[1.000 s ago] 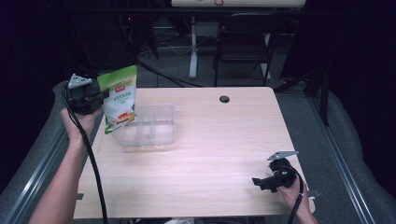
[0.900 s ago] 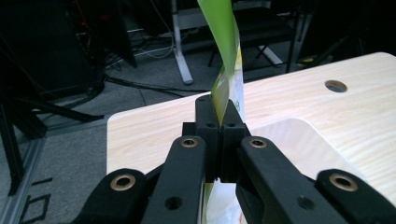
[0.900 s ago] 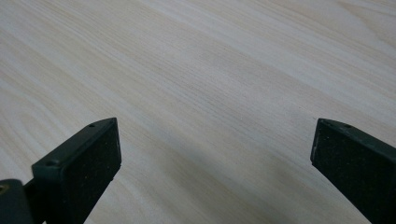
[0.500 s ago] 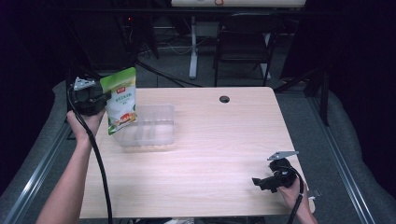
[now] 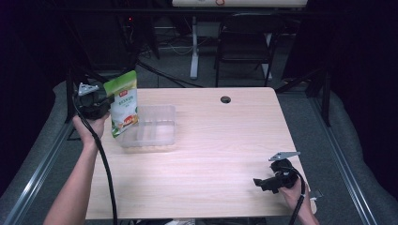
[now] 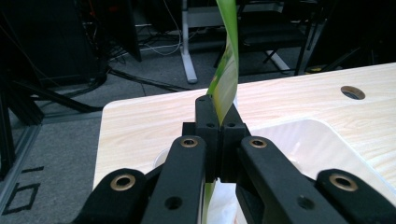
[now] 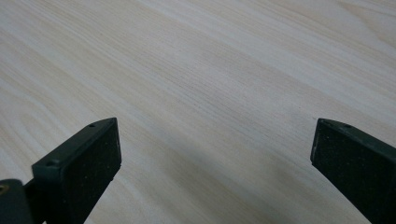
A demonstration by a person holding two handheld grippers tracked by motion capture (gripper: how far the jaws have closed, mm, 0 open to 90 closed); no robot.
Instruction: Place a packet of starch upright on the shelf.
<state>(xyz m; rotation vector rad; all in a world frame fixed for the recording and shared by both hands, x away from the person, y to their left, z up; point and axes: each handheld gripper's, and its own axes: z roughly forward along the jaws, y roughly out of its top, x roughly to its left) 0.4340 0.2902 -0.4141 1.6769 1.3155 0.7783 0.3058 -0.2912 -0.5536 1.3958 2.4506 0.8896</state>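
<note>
A green and white snack pouch [image 5: 123, 103] hangs upright over the left end of a clear plastic tray [image 5: 155, 126] on the wooden table [image 5: 216, 140]. My left gripper [image 5: 104, 103] is shut on the pouch's left edge; in the left gripper view the pouch [image 6: 226, 70] rises edge-on from between the closed jaws of that gripper [image 6: 218, 114], with the tray [image 6: 308, 144] below. My right gripper [image 5: 261, 183] rests at the table's front right corner, and in the right gripper view it [image 7: 215, 154] stands wide open over bare wood.
A round cable hole [image 5: 225, 99] sits near the table's far edge. A dark chair [image 5: 246, 42] and a white desk leg [image 5: 194, 47] stand on the floor beyond. Black cables trail from both grippers. The tray looks empty inside.
My left gripper has carried the pouch slightly right and down, closer over the tray's left end. The right gripper has not moved.
</note>
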